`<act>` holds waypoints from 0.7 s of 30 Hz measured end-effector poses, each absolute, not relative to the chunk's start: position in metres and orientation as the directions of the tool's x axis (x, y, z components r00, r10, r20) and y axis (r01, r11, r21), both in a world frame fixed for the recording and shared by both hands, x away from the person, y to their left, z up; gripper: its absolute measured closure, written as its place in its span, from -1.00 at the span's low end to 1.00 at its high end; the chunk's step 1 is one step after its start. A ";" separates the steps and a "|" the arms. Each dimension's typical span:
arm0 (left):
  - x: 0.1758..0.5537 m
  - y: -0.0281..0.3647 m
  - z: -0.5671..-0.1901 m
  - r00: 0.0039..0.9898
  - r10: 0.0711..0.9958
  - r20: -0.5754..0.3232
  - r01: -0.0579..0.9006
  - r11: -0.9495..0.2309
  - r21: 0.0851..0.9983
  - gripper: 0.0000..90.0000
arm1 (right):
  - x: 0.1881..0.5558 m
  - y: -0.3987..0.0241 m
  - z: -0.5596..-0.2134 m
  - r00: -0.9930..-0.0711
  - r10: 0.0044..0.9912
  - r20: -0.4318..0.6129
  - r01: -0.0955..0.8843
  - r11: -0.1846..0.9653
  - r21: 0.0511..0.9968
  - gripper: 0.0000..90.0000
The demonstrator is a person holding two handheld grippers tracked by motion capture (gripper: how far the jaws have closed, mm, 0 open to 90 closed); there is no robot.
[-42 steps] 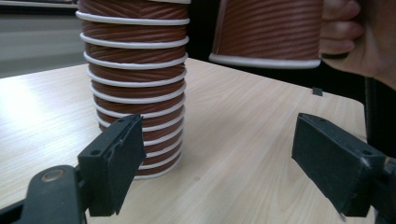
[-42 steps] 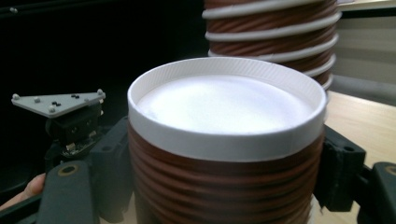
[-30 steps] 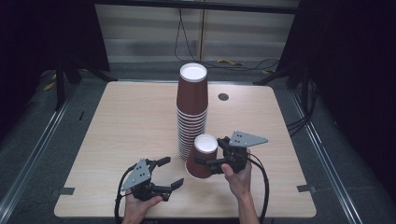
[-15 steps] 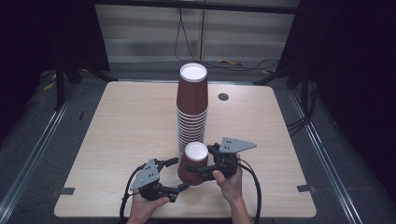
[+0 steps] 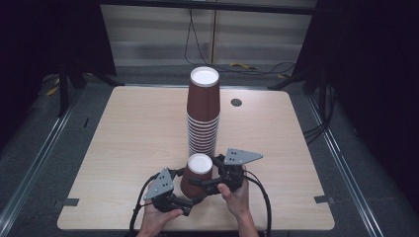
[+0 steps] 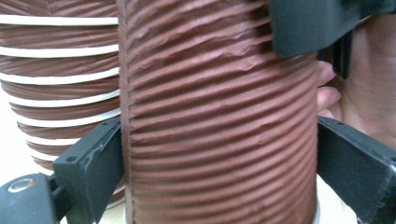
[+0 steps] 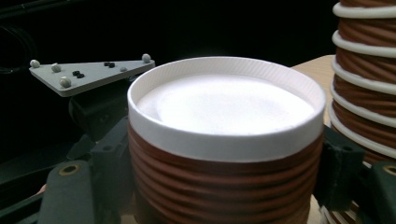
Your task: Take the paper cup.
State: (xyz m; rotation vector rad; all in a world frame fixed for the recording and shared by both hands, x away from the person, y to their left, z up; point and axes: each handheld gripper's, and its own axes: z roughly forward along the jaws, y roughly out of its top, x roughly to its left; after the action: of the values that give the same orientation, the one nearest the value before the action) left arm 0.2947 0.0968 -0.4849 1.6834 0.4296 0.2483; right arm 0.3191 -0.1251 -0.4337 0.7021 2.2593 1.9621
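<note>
Here both tongs (image 5: pixel 197 190) hide cup (image 5: pixel 198 165) base.

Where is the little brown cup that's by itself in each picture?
High view: the single cup sits upside down near the table's front edge, between the two grippers.
Left gripper view: the single cup takes up the middle, a black jaw at each side.
Right gripper view: the single cup is centred, white bottom up.
Shared landmark: the tall cup stack just behind it.
</note>
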 end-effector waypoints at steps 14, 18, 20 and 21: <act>0.300 0.095 -0.482 0.913 0.391 -0.114 0.165 -0.099 0.981 -0.78 | 0.319 -0.125 -0.430 -0.900 0.368 0.235 0.281 0.073 0.957 -0.50; 0.300 0.094 -0.482 0.915 0.384 -0.121 0.175 -0.109 0.978 -0.74 | 0.320 -0.125 -0.431 -0.899 0.366 0.240 0.288 0.081 0.954 -0.52; 0.299 0.095 -0.482 0.916 0.384 -0.115 0.173 -0.119 0.978 -0.74 | 0.319 -0.124 -0.431 -0.901 0.366 0.234 0.283 0.086 0.955 -0.53; 0.299 0.096 -0.482 0.916 0.386 -0.108 0.170 -0.131 0.977 -0.73 | 0.319 -0.124 -0.431 -0.900 0.368 0.234 0.284 0.089 0.955 -0.54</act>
State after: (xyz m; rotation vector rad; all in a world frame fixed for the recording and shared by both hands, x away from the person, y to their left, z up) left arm 0.2994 0.0958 -0.4815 1.7091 0.4251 0.1952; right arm 0.3187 -0.1238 -0.4311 0.6810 2.2685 1.9623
